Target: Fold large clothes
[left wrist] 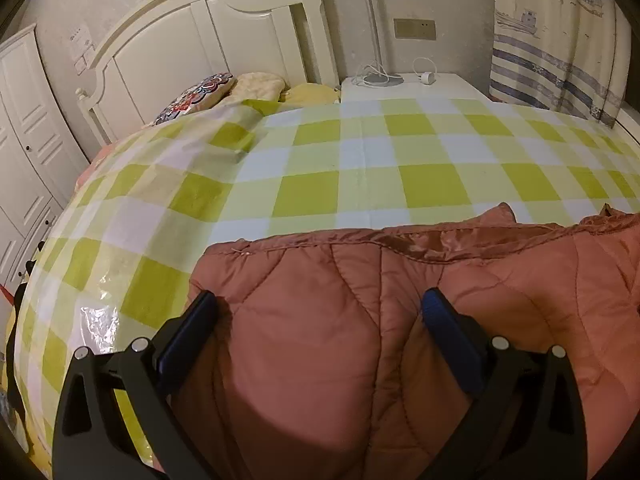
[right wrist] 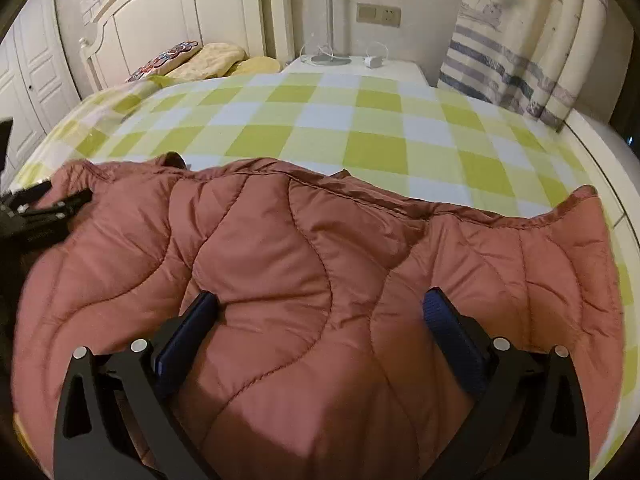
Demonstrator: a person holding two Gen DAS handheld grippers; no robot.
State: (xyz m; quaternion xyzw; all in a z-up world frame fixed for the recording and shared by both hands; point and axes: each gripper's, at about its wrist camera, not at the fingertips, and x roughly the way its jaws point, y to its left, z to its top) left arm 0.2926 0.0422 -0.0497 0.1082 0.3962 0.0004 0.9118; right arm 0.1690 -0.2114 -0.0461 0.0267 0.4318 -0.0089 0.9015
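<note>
A large rust-red quilted coat [right wrist: 304, 264] lies spread across the near part of a bed with a green, white and pale-green checked cover [right wrist: 320, 120]. My right gripper [right wrist: 320, 308] is open, its blue-padded fingers wide apart just over the coat's middle. My left gripper [left wrist: 320, 308] is open too, over the coat's left end [left wrist: 360, 320], with its left finger near the coat's edge. The left gripper also shows in the right wrist view [right wrist: 48, 208] at the coat's far left. Neither gripper holds any cloth.
A white headboard [left wrist: 208, 40] and pillows [left wrist: 256, 84] are at the bed's far left. A white nightstand [left wrist: 408, 84] with a lamp base and cables stands behind. A striped curtain [left wrist: 560, 60] hangs at the right. White wardrobe doors [left wrist: 24, 140] are at the left.
</note>
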